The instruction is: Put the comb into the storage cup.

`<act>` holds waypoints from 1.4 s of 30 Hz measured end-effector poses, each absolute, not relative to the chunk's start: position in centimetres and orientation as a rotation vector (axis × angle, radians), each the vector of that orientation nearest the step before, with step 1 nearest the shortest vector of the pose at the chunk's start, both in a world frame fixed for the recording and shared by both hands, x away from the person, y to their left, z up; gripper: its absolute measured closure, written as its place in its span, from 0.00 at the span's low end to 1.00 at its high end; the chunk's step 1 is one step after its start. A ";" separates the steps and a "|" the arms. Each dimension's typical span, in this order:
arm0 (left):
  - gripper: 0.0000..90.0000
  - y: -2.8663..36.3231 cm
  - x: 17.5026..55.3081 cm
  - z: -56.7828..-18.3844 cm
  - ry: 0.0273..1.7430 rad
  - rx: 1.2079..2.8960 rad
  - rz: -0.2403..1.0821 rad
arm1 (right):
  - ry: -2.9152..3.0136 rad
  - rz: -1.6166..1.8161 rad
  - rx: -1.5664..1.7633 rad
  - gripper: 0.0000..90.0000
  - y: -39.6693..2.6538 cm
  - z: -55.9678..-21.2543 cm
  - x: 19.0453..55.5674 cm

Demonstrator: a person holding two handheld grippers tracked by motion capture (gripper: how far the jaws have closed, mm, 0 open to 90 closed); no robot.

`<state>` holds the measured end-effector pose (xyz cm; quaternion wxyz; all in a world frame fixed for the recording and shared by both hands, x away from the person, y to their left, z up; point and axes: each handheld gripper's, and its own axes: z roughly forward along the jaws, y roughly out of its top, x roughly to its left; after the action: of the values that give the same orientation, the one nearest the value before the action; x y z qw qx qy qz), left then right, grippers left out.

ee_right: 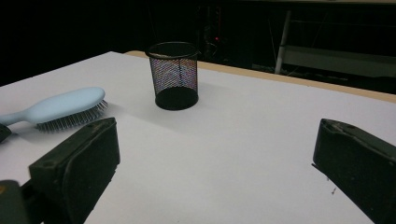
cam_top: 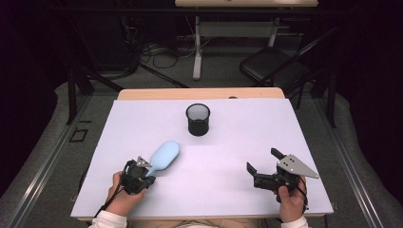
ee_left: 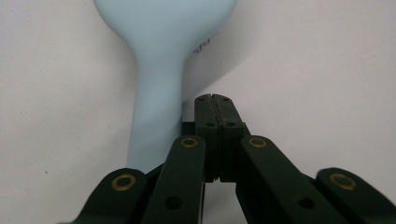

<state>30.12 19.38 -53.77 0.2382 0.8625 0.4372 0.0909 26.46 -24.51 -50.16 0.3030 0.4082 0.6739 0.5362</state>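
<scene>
On the white table (cam_top: 228, 142) we see a pale blue hairbrush (cam_top: 164, 156) lying bristles down near the front left, its handle pointing toward the person. A black mesh cup (cam_top: 197, 119) stands upright well apart from it, toward the far middle. The left gripper (ee_left: 215, 100) has its jaws pressed together with nothing between them; its tips rest just beside the handle, not around it. The right gripper (cam_top: 264, 161) hovers at the front right with its jaws spread wide and empty. We judge the brush light and rigid, its smooth plastic somewhat slippery, the bristles springy. The narrow handle, close to where it widens into the head, seems the best place to grip; the jaws must first part.
</scene>
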 end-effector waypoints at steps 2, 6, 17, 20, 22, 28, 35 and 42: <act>1.00 19.5 30.2 -53.8 1.203 2.359 0.244 | 1.786 1.421 1.080 0.00 -24.5 -50.2 26.5; 1.00 19.5 30.2 -53.9 1.205 2.359 0.244 | 1.787 1.421 1.080 0.00 -24.5 -50.2 26.4; 1.00 19.4 30.0 -53.5 1.186 2.337 0.234 | 1.788 1.421 1.078 0.00 -24.5 -50.2 26.5; 1.00 19.4 29.9 -53.3 1.181 2.326 0.232 | 1.788 1.421 1.078 0.00 -24.5 -50.2 26.5; 1.00 19.5 29.8 -53.0 1.176 2.314 0.235 | 1.788 1.421 1.078 0.00 -24.5 -50.2 26.5; 0.97 20.3 29.7 -52.1 1.184 2.257 0.242 | 1.788 1.421 1.077 0.00 -24.5 -50.2 26.5; 0.92 21.1 29.6 -51.5 1.200 2.208 0.254 | 1.790 1.421 1.075 0.00 -24.5 -50.2 26.5; 0.87 21.8 29.6 -51.2 1.209 2.184 0.263 | 1.791 1.419 1.077 0.00 -24.5 -50.2 26.5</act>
<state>29.64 21.84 -51.16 0.3104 0.8271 0.4579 0.0995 26.50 -24.49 -50.20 0.3031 0.4064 0.6756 0.5353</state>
